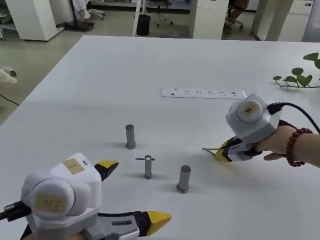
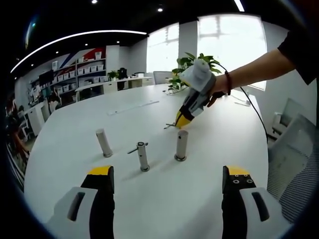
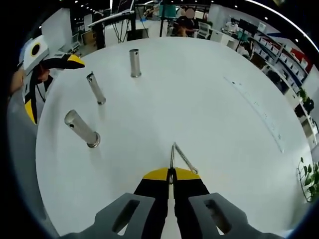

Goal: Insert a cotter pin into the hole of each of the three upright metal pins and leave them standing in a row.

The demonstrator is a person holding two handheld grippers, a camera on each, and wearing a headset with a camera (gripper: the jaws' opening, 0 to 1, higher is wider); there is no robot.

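Note:
Three upright metal pins stand in a slanted row: the far pin (image 1: 130, 136), the middle pin (image 1: 148, 167) and the near-right pin (image 1: 184, 179). A cotter pin (image 1: 142, 159) sticks through the middle pin's top. To the right of the row, low over the table, my right gripper (image 1: 223, 152) is shut on a second cotter pin (image 3: 177, 157), which points toward the pins. At the near left my left gripper (image 2: 168, 174) is open with nothing between its jaws, facing the middle pin (image 2: 143, 156).
A white power strip (image 1: 202, 93) lies flat on the white table (image 1: 100, 90) beyond the pins. A leafy plant (image 1: 300, 77) reaches in at the right edge. Office furniture and chairs stand past the table's far edge.

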